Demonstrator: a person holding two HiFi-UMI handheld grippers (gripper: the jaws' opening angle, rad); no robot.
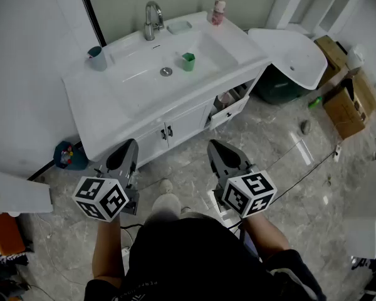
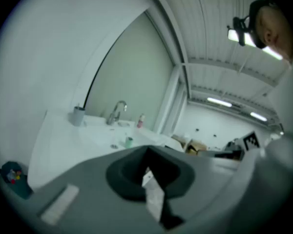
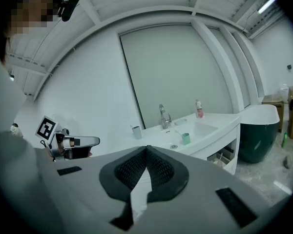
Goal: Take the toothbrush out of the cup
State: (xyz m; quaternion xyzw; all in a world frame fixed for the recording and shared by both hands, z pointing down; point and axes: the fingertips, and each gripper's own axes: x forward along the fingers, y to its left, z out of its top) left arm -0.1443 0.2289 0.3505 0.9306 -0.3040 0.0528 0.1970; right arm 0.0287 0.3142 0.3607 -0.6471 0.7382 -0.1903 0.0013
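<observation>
A green cup [image 1: 188,61] stands in the white basin [image 1: 135,83] of the vanity, with a thin toothbrush [image 3: 181,133] leaning out of it toward the left. The cup also appears small in the left gripper view [image 2: 129,141] and in the right gripper view [image 3: 185,138]. My left gripper [image 1: 130,145] and right gripper [image 1: 214,145] are held side by side low in front of the vanity doors, well short of the cup. Both point toward the sink. Their jaws are shut with nothing between them [image 2: 147,151] [image 3: 146,149].
A grey-blue cup [image 1: 98,59] stands at the counter's left back corner. The faucet [image 1: 152,19], a soap dish [image 1: 179,26] and a pink bottle [image 1: 219,10] line the back. A white tub [image 1: 291,55], cardboard boxes [image 1: 344,105] and a blue bucket [image 1: 69,155] stand around the vanity.
</observation>
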